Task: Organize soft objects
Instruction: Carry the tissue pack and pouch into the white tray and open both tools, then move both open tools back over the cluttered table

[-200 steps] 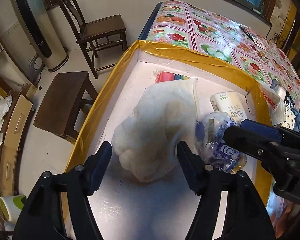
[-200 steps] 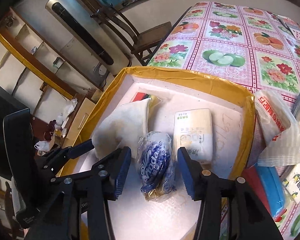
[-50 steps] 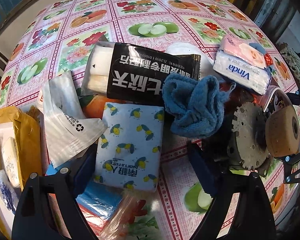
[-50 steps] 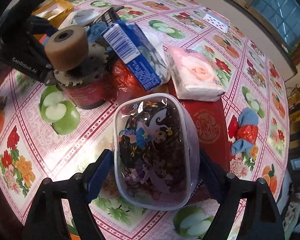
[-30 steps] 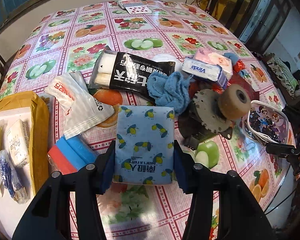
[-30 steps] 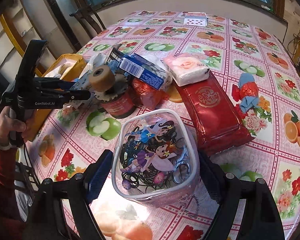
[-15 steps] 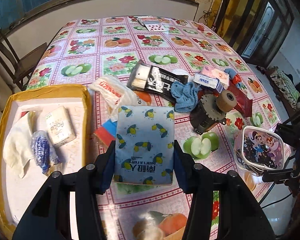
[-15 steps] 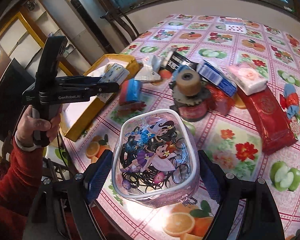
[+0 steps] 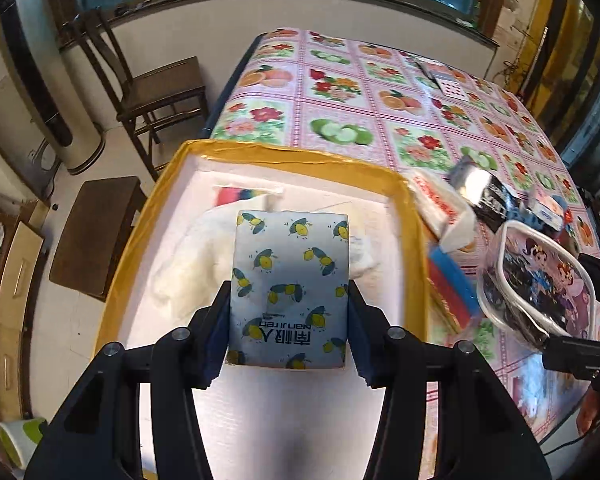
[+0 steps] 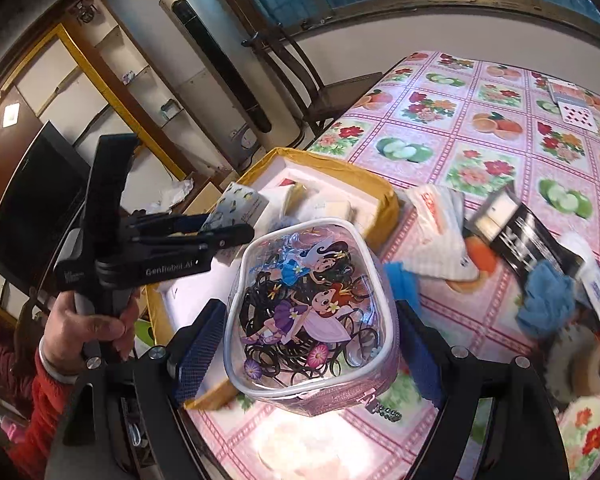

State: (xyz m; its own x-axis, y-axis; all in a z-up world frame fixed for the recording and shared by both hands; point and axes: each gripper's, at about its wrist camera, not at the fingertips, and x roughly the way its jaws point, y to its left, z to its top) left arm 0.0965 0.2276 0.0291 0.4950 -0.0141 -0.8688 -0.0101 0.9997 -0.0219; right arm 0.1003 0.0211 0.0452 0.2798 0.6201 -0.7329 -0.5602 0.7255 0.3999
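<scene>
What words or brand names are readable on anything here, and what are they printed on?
"nanjiren", seen upside down: lemon-print tissue pack held in the left gripper.
"GenRobot.AI": side of the left gripper's body.
Red lettering on the white plastic bag: too blurred to read.
White characters on the black packet: too blurred to read.

R gripper [image 10: 306, 340] clamps cartoon pouch [image 10: 308, 316] beside yellow-rimmed box [image 10: 340, 168].
</scene>
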